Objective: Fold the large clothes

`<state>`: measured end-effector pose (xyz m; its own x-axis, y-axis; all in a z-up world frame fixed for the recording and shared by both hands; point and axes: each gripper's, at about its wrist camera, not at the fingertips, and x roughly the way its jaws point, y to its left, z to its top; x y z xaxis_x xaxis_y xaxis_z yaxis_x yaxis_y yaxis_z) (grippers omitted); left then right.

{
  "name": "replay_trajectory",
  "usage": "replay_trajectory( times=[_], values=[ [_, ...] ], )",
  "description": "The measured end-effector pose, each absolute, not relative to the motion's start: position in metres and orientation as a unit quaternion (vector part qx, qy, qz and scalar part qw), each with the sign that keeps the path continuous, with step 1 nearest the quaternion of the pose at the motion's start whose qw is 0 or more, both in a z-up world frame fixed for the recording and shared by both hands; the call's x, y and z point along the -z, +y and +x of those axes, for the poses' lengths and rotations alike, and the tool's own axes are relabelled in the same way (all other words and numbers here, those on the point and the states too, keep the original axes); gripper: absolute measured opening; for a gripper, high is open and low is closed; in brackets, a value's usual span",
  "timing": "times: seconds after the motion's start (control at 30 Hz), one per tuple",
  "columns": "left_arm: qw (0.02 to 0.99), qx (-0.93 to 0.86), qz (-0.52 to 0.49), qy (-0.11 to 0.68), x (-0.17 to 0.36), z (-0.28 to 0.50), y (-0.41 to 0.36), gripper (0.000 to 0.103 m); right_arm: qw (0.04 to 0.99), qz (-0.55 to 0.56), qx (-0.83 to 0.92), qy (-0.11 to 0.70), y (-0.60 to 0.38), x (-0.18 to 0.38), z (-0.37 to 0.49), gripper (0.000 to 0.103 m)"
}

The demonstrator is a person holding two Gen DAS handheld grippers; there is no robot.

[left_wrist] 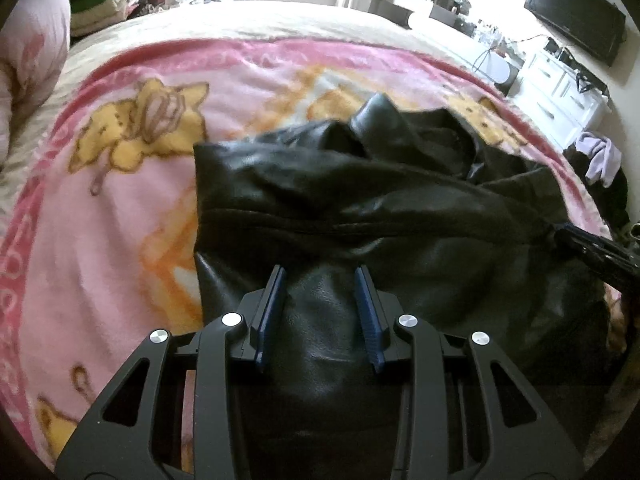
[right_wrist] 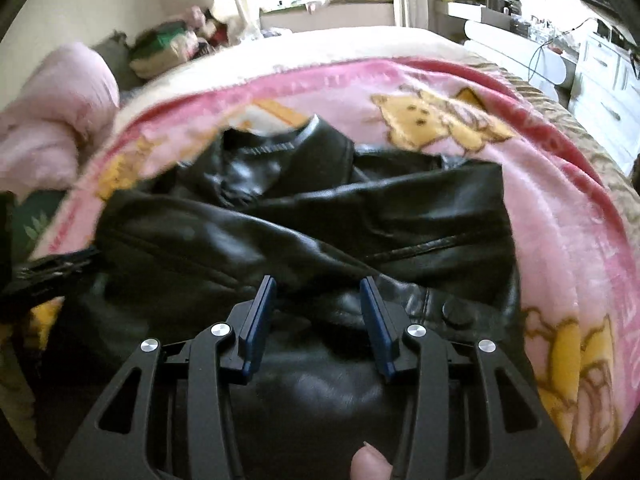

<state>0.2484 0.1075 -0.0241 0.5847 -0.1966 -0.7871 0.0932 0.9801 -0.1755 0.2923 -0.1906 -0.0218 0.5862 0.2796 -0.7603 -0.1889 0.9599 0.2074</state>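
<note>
A black leather jacket [left_wrist: 360, 200] lies crumpled on a pink cartoon blanket [left_wrist: 120, 200] spread over the bed. My left gripper [left_wrist: 320, 272] is shut on a thick fold of the jacket's near edge, and leather bulges up between its blue pads. In the right wrist view the jacket [right_wrist: 280, 232] shows its collar at the far side. My right gripper [right_wrist: 317, 282] is shut on the near edge too, with shiny leather filling the gap. Each gripper's fingers show at the edge of the other's view [left_wrist: 580, 242] [right_wrist: 52, 266], at the jacket's sides.
A pink duvet roll [left_wrist: 32, 60] sits at the bed's left. A pile of clothes [left_wrist: 104, 4] lies beyond the far corner. A white dresser [left_wrist: 560, 88], a dark screen [left_wrist: 576, 12] and hanging clothes [left_wrist: 600, 156] stand to the right. A thumb [right_wrist: 368, 464] shows at the bottom.
</note>
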Motion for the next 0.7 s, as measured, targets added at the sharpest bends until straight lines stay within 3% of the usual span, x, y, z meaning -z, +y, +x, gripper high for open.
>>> replay_trajectory(
  times=[0.2, 0.27, 0.7],
  values=[
    [0.901, 0.094, -0.069, 0.419, -0.005, 0.232, 0.098, 0.041, 0.893, 0.06, -0.152, 0.419, -0.193, -0.001, 0.278, 0.046],
    [0.901, 0.1, -0.074, 0.416, -0.01, 0.226, 0.093, 0.049, 0.893, 0.063, -0.16, 0.415, -0.191, -0.006, 0.275, 0.049],
    [0.876, 0.108, -0.001, 0.471, 0.035, 0.2, 0.04, 0.05, 0.906, 0.029, -0.193, 0.376, -0.173, -0.036, 0.244, 0.053]
  ],
)
